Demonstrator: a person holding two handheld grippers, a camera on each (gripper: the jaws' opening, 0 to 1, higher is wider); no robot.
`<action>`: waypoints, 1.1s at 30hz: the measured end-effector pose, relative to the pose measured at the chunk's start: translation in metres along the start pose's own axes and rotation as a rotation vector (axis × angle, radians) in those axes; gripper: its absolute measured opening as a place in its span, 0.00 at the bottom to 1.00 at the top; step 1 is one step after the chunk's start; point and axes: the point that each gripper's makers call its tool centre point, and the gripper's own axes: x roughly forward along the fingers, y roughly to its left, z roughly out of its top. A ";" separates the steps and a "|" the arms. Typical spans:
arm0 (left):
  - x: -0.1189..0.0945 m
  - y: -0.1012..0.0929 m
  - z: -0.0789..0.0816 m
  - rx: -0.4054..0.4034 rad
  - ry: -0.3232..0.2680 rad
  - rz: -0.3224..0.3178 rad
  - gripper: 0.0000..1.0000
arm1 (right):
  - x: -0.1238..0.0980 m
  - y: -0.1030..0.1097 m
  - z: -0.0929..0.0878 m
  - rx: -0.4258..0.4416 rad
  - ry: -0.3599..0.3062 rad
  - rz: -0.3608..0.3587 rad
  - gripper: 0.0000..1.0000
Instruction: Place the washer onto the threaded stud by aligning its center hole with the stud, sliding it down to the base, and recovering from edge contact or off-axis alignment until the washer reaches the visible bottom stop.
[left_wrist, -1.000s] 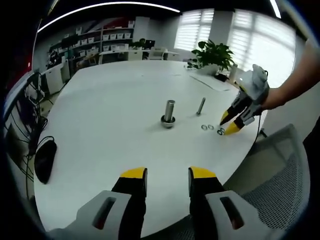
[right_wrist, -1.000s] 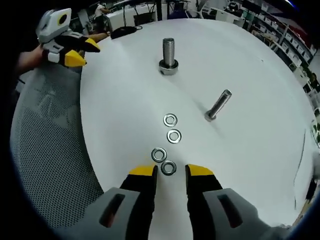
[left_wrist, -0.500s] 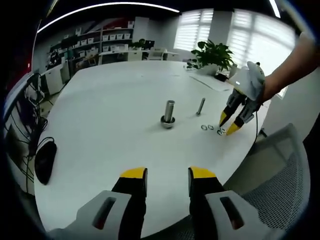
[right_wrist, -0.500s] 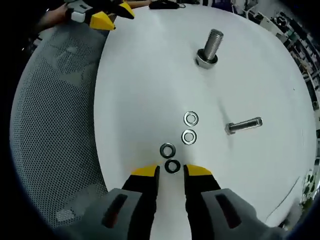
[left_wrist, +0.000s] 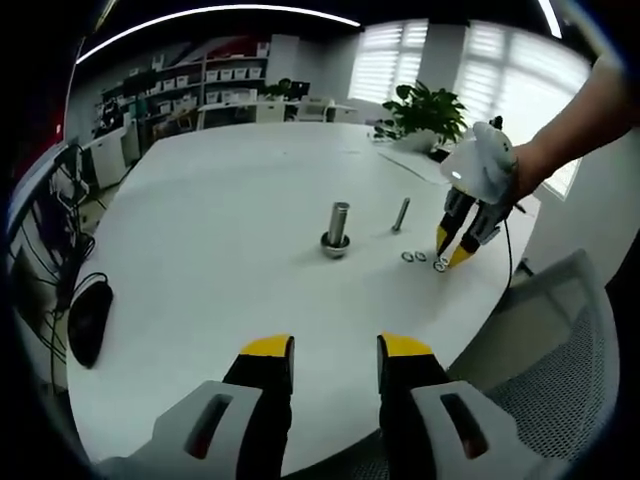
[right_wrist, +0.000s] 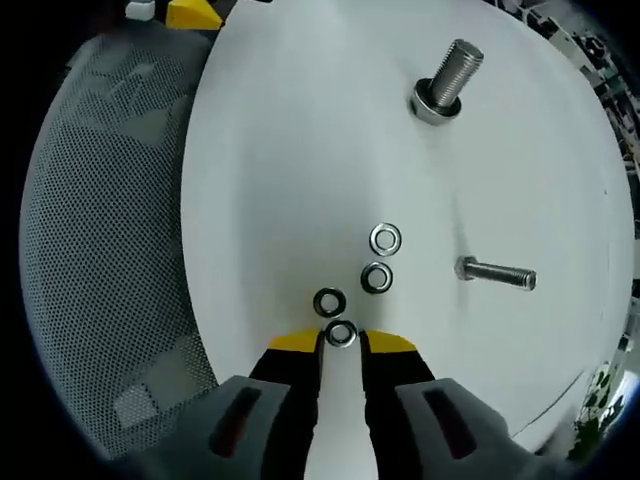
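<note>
The threaded stud (left_wrist: 339, 228) stands upright on its base in the middle of the white table (left_wrist: 220, 220); it also shows far off as the stud (right_wrist: 447, 85). Several washers lie flat in a loose row: washer (right_wrist: 329, 301), washer (right_wrist: 376, 278), washer (right_wrist: 386, 239). The nearest washer (right_wrist: 341, 335) lies between the tips of my right gripper (right_wrist: 341, 343), whose jaws stand a narrow gap apart on either side of it. From the left gripper view, the right gripper (left_wrist: 452, 252) points down at the washers (left_wrist: 422, 255). My left gripper (left_wrist: 336, 350) is open and holds nothing.
A loose bolt (right_wrist: 497, 273) lies on its side beside the washers. A grey mesh chair (right_wrist: 110, 250) stands against the table's near edge. A dark mouse (left_wrist: 90, 320) with its cable lies at the left. A potted plant (left_wrist: 430, 105) stands at the far side.
My right gripper has dropped toward the washers and tilted steeper, its jaws narrowing around the nearest washer. The left gripper and the stud have stayed put.
</note>
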 end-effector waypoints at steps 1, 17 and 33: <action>0.000 0.000 0.000 0.003 0.001 0.000 0.31 | 0.000 0.000 -0.001 -0.003 -0.003 -0.003 0.18; 0.000 0.002 0.001 -0.011 -0.004 0.008 0.31 | 0.000 -0.001 0.000 0.033 0.023 -0.013 0.16; -0.002 0.004 0.004 -0.021 -0.022 0.015 0.31 | 0.002 0.001 -0.003 0.119 0.016 -0.087 0.15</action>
